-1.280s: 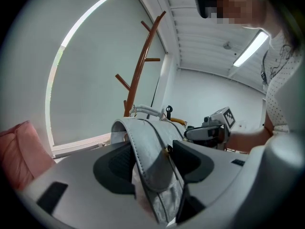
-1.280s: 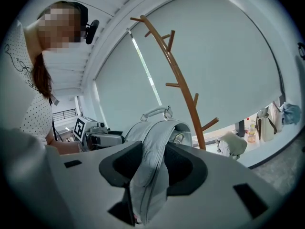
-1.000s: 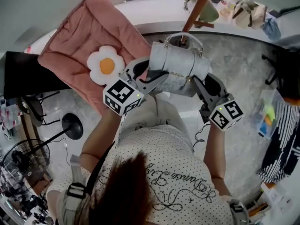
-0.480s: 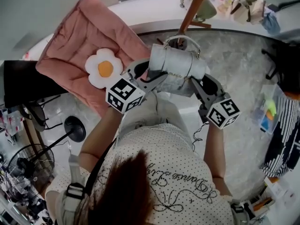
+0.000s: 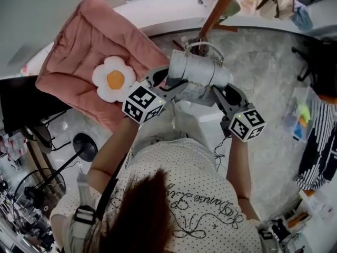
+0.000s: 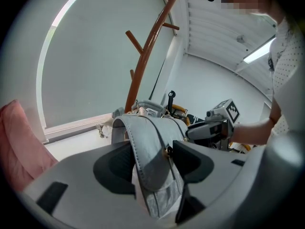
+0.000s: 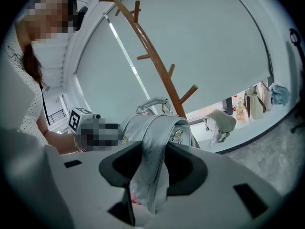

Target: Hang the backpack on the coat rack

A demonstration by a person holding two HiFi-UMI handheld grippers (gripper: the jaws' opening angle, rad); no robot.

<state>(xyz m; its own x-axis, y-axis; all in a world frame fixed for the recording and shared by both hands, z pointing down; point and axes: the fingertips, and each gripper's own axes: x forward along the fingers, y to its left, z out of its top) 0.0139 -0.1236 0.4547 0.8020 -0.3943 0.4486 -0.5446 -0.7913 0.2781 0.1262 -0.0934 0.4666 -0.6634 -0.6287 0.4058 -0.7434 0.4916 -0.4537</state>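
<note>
Grey marbled floor (image 5: 274, 73) and a pale wall (image 7: 214, 46) frame a person holding a silver-grey backpack (image 5: 200, 77) in the air, just beside the trunk of a wooden coat rack (image 5: 217, 10); the left gripper (image 5: 169, 87) is clamped tight on a grey strap (image 6: 151, 159); the right gripper (image 5: 220, 93) pinches a second strap (image 7: 151, 168); a pink cushion (image 5: 73, 57) bearing a flower-shaped pillow (image 5: 112, 79) lies at the person's left.
</note>
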